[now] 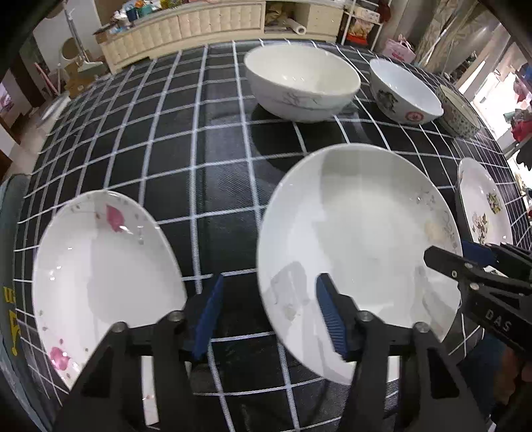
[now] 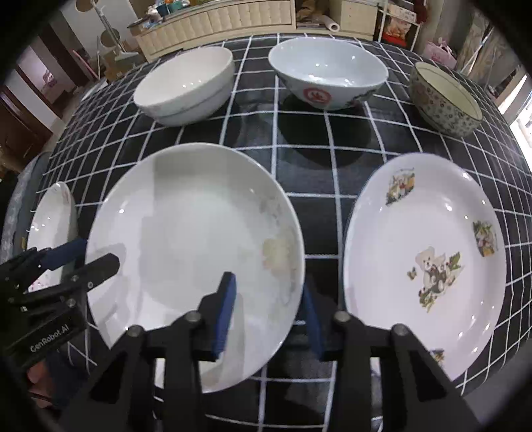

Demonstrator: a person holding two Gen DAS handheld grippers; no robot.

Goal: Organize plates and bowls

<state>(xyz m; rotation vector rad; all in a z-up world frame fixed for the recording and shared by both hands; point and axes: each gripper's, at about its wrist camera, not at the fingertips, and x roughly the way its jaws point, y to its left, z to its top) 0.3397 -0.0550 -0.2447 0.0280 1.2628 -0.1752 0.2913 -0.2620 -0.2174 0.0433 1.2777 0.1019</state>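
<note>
Left gripper (image 1: 269, 315): jaws wide, holding nothing; right finger over the near-left rim of the middle plate (image 1: 359, 252), left finger over bare cloth (image 1: 206, 159).
Right gripper (image 2: 271, 312): jaws wide, astride the middle plate's near-right rim.
Pink plate (image 1: 103, 275): just left of the left jaws.
Bear plate (image 2: 429, 259): just right of the right jaws.
Bowls: white bowl (image 1: 299, 79), red-seal bowl (image 2: 327, 71), patterned bowl (image 2: 445, 99), in a row well beyond both jaws.

A black checked cloth (image 1: 206, 186) covers the worktop; beyond its far edge stands a cream quilted cabinet (image 1: 199, 23) piled with clutter.
</note>
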